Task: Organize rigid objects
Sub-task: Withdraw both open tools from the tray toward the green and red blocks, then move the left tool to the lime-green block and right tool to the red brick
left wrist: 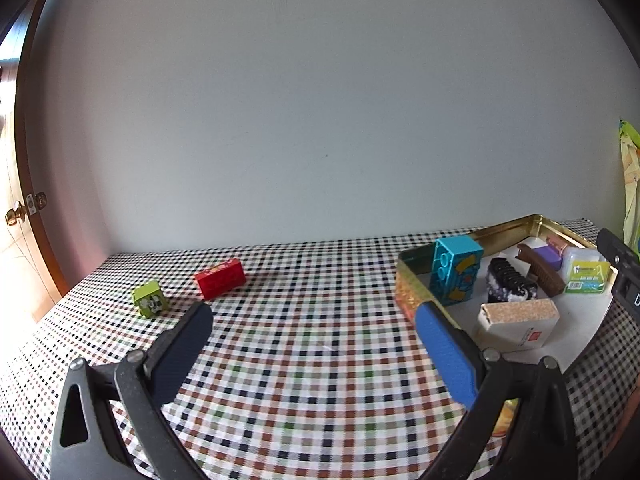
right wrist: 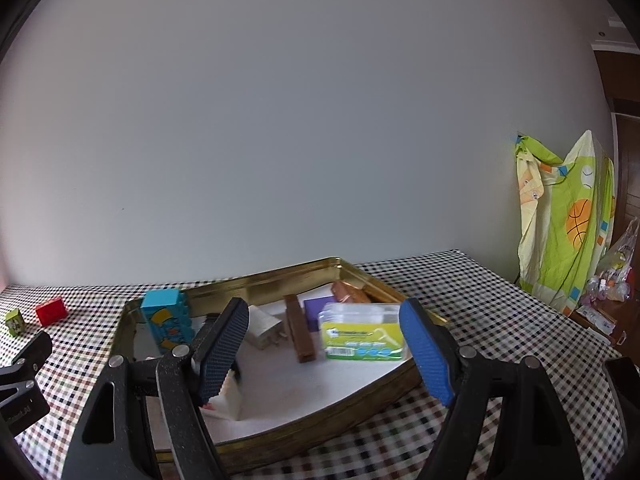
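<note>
Both the left gripper [left wrist: 314, 322] and right gripper [right wrist: 324, 320] hang spread and empty, 2 blocks, red [left wrist: 219, 279] and green [left wrist: 150, 298], outside the tin [left wrist: 412, 288], whose upright blue block [left wrist: 456, 270] could topple if bumped.

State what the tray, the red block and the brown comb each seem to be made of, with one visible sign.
Tray: metal, probably tin; shiny gold walls mirror its contents.
Red block: moulded plastic, smooth and evenly coloured.
Brown comb: plastic or wood; too small to tell.

2 blocks [left wrist: 219, 278] on cloth [left wrist: 304, 352] left of tin [left wrist: 412, 285], comb [right wrist: 299, 334] inside
</note>
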Demonstrator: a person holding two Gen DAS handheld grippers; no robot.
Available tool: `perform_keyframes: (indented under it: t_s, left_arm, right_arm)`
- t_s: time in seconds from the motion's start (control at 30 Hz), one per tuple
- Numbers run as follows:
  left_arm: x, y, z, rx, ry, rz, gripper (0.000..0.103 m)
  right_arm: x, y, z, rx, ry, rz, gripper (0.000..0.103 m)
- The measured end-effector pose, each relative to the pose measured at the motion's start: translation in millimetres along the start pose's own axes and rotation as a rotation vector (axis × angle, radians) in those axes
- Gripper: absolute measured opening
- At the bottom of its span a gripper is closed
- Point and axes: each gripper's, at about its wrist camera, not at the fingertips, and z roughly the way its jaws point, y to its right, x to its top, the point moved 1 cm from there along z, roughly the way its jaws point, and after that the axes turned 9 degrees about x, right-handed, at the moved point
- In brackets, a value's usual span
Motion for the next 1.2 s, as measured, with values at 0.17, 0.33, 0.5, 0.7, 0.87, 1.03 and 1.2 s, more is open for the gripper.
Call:
perform_keyframes:
  t_s: [0.17, 0.33, 0.5, 0.7, 0.87, 1.03, 1.2]
  left_arm:
    - [-1.6, -16.9, 2.6, 0.023, 0.007, -0.006, 0.103]
    - [-2.4, -35.1, 7.4, 0.04, 0.014, -0.017, 0.103]
    - [-3.2, -52.0, 15.6, 0.055, 0.012, -0.022, 0.103]
    - [-3.9, -79.3, 32.0, 0.078, -0.02, -0.056, 0.103]
    - [-5.0, -100.8, 42.8, 0.095, -0.043, -0.085, 0.103]
    - [-6.1, -116.6, 50.5, 0.11, -0.059, -0.102, 0.103]
    - [-6.1, -128.2, 57.4, 0.124, -0.075, -0.11, 0.103]
  right_arm:
    - [-1.4, -18.7, 0.2, 0.026, -0.017, 0.009, 0.08]
    - [-3.0, -43.6, 1.9, 0.058, -0.029, 0.007, 0.08]
    - [-3.0, -67.6, 3.6, 0.086, -0.028, -0.013, 0.08]
    - [-4.0, -97.2, 7.4, 0.127, -0.036, -0.024, 0.08]
    - [-4.1, -119.8, 13.1, 0.161, -0.043, -0.032, 0.08]
    - [-4.5, -141.0, 17.4, 0.199, -0.052, -0.039, 0.08]
    - [-4.6, -162.6, 23.0, 0.231, -0.059, -0.044, 0.08]
